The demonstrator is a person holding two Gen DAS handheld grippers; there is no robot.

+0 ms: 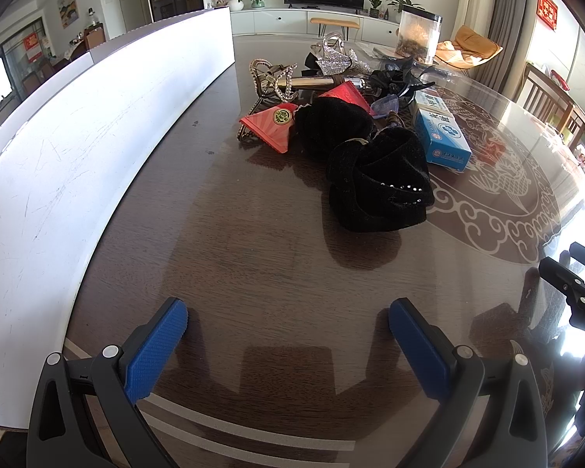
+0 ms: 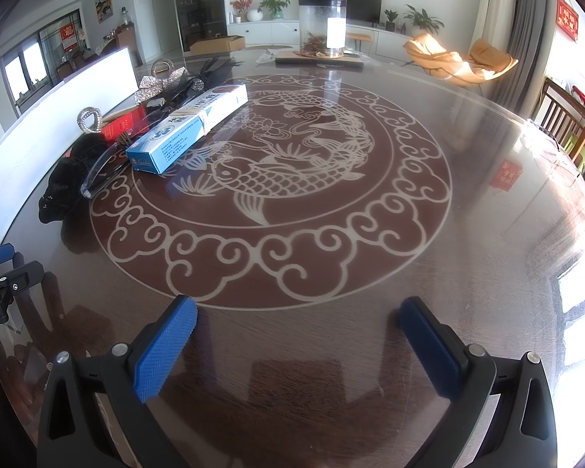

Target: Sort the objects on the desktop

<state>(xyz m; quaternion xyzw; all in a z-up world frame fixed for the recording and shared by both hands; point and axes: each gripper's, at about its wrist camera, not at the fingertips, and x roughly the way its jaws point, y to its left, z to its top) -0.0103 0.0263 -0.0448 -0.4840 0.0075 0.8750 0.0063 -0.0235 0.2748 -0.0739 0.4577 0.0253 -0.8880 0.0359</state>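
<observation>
A jumble of small things lies on the dark wooden table (image 1: 222, 234), left of its pale fish pattern (image 2: 277, 171) and just right of a long white board (image 1: 78, 148). Nearest in the pile is a black velvet bow (image 1: 378, 179), soft and folded, with a short row of tiny rhinestones along one edge. Behind it lie red paper envelopes (image 1: 273, 124), one bearing a green and gold round seal, and to the right a long blue and white box (image 1: 440, 132) bound with rubber bands. Farther back sit a glittering silver bow (image 1: 335, 60), a bronze hair clip (image 1: 269, 74) set with stones, and a clear jar (image 2: 323, 27). The left gripper (image 1: 288, 323) hovers near the table's front edge, blue pads spread wide with nothing between them. The right gripper (image 2: 298, 323) is likewise wide apart and holds nothing.
</observation>
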